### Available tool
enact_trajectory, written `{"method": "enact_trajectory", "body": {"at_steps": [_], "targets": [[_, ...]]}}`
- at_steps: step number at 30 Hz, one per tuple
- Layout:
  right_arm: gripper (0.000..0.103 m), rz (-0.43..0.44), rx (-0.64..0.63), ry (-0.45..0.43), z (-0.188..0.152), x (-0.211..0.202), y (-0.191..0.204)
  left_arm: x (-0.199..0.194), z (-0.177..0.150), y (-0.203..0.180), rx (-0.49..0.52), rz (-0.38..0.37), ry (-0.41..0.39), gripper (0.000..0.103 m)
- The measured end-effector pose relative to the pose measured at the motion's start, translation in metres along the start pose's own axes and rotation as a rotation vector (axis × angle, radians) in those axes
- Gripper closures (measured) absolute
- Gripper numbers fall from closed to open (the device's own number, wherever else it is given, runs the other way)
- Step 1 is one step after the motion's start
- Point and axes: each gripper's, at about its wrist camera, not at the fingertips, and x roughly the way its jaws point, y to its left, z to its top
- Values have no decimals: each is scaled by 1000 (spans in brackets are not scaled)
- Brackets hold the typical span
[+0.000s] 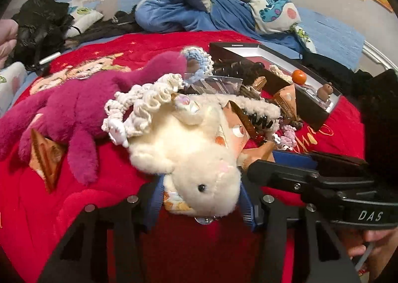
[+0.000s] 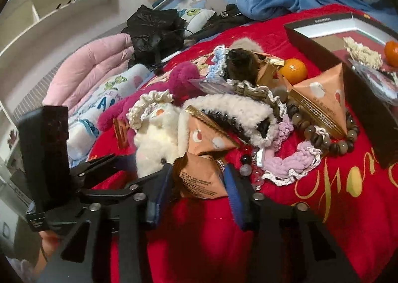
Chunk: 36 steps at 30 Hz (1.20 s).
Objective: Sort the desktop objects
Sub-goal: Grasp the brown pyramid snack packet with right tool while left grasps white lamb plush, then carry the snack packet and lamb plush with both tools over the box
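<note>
A white plush rabbit [image 1: 199,158] lies head-first on the red blanket [image 1: 99,183] beside a peach triangular snack packet [image 2: 201,178], amid the clutter.

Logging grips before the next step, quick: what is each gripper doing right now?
Left gripper: closed on the white plush toy.
Right gripper: closed on a peach triangular snack packet.

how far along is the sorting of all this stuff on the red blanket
Early on. Done: the black box already holds an orange, a small brown figure and a cream crochet piece. In hand: the left gripper is closed on the white plush; the right gripper is closed on a triangular snack packet. Left: a second orange, the bead bracelet, scrunchies, more packets and the magenta plush.
</note>
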Motion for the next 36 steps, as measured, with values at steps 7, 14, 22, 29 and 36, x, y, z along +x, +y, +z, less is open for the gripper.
{"method": "enact_trajectory", "body": {"at_steps": [7,14,22,29,36], "targets": [[77,-60,-17,-11,-9,-6,9,-11,-6,11,-82,-81,-27,57],[77,-41,11,-31,-18,-18,15,-32,-23,6,-79,-81,-42,58],[77,-21,19,-34,-24,-28,23,-58,-40,0,-74,-43,-67,58],[77,-39,-22,-51,-22,-44,39,-78,-40,-3,-87,-38,-82,58],[77,-54,-28,-102,-17,-73,38,-88,-24,-27,-54,-59,-93,58]]}}
